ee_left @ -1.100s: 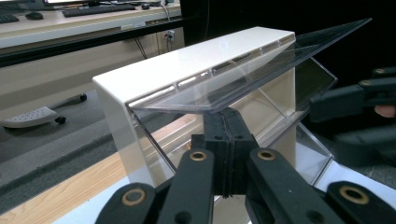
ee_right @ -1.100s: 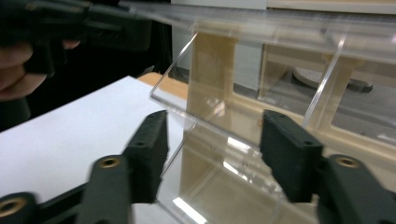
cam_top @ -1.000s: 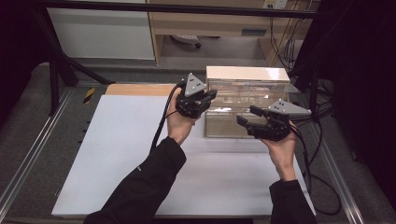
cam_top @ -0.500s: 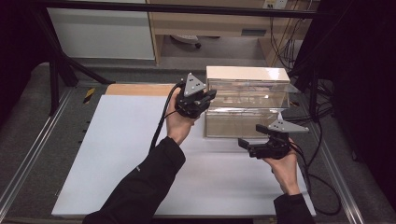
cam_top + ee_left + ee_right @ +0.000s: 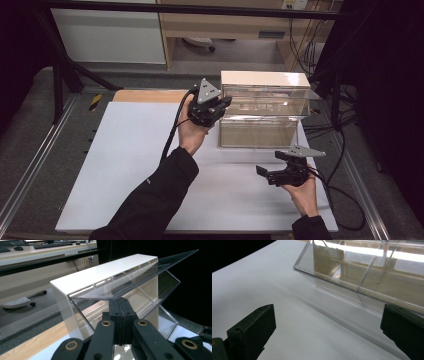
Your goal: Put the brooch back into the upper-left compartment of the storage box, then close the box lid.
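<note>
Now the left tongs [image 5: 221, 106] are pinched together under the raised clear lid [image 5: 140, 277] of the box [image 5: 260, 132] near the table's [image 5: 125, 165] far edge; the right tongs [image 5: 267, 167], just opened wide and holding nothing, hover near the table's right edge.

Clear box [image 5: 260, 112] blocks the rear; white board [image 5: 125, 165] in front seems open.

Right gripper [image 5: 328, 330]: its two black jaws rise from the bottom corners, wide apart; they have just been opening; nothing lies between them
Clear box [image 5: 372, 272]: ahead of the jaws and toward the right one, tilted across the view; its near lower edge passes just above the right jaw; thin clear dividers show inside
White tabletop [image 5: 262, 280]: under the jaws and ahead to the left; bare; the box casts a soft shadow on it
</note>
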A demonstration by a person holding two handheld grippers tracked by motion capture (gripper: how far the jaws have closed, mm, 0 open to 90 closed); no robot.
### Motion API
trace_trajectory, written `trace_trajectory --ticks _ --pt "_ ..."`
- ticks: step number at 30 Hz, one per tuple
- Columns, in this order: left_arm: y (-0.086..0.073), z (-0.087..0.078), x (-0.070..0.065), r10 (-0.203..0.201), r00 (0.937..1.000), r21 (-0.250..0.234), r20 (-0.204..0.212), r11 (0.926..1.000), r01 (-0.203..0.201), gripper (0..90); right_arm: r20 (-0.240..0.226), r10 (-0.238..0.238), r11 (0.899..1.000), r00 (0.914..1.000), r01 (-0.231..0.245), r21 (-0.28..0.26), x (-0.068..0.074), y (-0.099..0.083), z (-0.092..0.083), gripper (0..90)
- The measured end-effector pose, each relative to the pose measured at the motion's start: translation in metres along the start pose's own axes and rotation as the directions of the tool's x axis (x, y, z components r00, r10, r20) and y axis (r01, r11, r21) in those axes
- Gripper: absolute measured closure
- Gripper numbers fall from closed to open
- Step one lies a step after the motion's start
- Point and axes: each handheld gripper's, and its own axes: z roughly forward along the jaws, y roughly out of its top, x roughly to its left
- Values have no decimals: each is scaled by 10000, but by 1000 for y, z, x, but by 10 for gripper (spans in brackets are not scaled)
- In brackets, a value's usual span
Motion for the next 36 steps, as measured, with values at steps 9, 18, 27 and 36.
trace_trajectory --ticks 9,18,27,36 --pt "-2 -1 0 41 10000 46 39 10000 -41 896 78 42 9997 10000 -43 240 -4 -16 3 8" --pt "-10 -1 -2 35 10000 194 59 9998 -36 895 -76 -157 9993 9998 160 351 -5 -25 4 8" --pt "-21 -1 -5 111 9999 490 65 9987 -114 895 -48 -18 9994 10000 20 346 -9 -32 3 8" --pt "-28 -2 -5 77 9999 603 119 9981 -84 895 -21 -67 9985 10000 68 551 -9 -36 5 8"
